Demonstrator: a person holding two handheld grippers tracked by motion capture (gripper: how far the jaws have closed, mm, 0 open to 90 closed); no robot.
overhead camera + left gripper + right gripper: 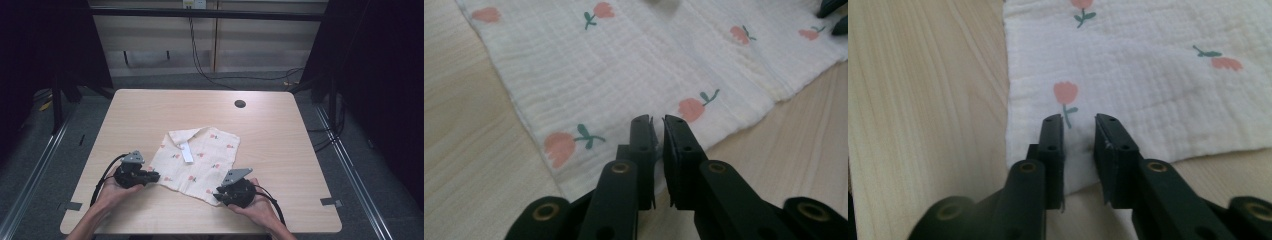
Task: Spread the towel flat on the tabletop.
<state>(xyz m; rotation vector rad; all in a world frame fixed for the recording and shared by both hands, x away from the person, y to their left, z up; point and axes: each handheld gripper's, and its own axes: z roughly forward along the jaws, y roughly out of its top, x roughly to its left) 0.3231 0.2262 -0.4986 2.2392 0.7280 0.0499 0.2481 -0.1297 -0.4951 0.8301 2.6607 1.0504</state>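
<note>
High view: a white cloth (196, 162) printed with small pink flowers is seen lying flat near the middle of a light wooden table (270, 140), nearer the person's edge. A white label (186, 152) is seen on its upper part, and the top left corner is folded over. The left gripper (154, 176) is held at the cloth's lower left corner, its tips at the hem. The right gripper (217, 192) is held at the lower right corner, its tips at the cloth's edge. Each is borne in a hand resting on the table. A dark round hole (240, 104) is noted in the table top, well apart from the cloth.

Left gripper view: the left gripper (657, 122) is seen with its jaws drawn nearly together, a narrow slit left between them. The cloth (634, 65) lies under and ahead of the tips; its corner edge runs in at the jaws. Whether the fabric is pinched cannot be told. The other gripper's tips are seen at the far corner.

Right gripper view: the right gripper (1079, 120) is seen with its jaws spread a little apart, a clear gap between them, with the cloth (1148, 90) corner lying flat in that gap, not pressed by the pads.
</note>
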